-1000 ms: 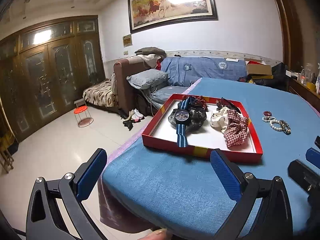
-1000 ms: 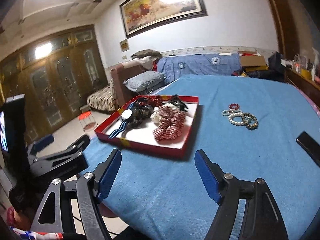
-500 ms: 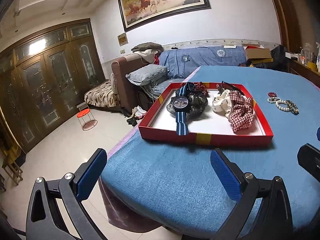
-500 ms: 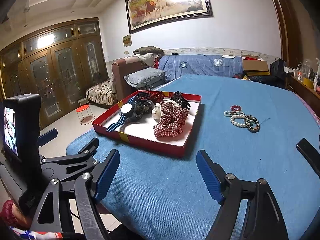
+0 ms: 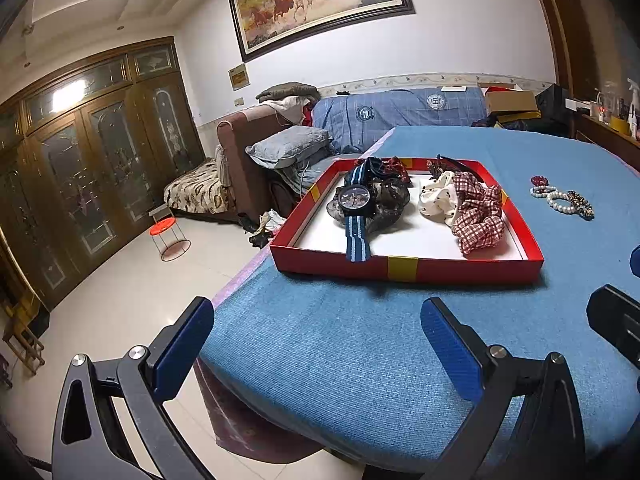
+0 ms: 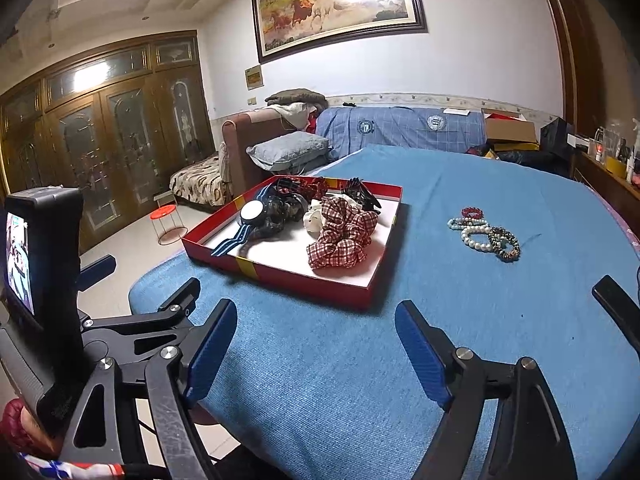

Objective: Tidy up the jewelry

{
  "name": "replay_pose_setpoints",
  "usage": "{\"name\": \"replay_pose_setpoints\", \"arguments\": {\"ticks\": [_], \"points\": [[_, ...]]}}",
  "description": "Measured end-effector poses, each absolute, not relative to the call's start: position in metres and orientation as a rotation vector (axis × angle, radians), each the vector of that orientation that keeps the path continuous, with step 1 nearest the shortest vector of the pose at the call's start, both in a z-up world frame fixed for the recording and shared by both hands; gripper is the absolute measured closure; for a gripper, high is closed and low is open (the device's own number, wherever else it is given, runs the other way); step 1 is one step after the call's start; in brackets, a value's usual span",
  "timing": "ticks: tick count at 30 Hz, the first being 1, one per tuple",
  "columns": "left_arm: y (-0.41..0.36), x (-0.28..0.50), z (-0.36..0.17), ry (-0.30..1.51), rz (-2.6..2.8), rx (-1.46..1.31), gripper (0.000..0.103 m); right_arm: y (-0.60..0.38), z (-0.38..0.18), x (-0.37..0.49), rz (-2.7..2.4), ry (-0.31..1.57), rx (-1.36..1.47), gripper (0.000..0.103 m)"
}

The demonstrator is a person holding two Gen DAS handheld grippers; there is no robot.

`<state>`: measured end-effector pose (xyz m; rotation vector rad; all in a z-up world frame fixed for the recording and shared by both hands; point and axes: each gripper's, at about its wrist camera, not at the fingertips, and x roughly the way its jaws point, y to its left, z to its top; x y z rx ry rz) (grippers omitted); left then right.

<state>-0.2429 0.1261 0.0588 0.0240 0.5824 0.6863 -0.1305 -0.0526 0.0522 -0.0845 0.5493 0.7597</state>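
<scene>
Blue-strapped watch point(image 5: 355, 200), dial markings unreadable, in red tray point(image 5: 404, 270)

The surface point(image 5: 360, 360) wears a blue ribbed cloth. The tray point(image 5: 404, 269) is red outside with yellow bands, white inside. The watch point(image 5: 355, 200) has a black case and a navy strap with pale blue stripes. One scrunchie point(image 5: 478, 216) is red-and-white checked, another point(image 5: 436, 200) cream with dark dots. The bracelets point(image 6: 484, 234) are white, red and speckled brown. Both claws' pads point(image 6: 212, 344) are blue.

Both claws look alike: black skeletal frames, silver screws, ribbed blue pads point(image 5: 448, 344) (the left claw point(image 6: 132, 300) carries a lit screen).
</scene>
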Motion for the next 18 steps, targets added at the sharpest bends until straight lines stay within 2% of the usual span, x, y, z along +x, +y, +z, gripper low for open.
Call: {"name": "replay_pose_setpoints", "arguments": {"ticks": [18], "points": [[0.1303,-0.2467,0.0527,0.593,0.686,0.026,0.0,-0.0492,0.0485,-0.1294,0.753,0.566,-0.09,0.015]]}}
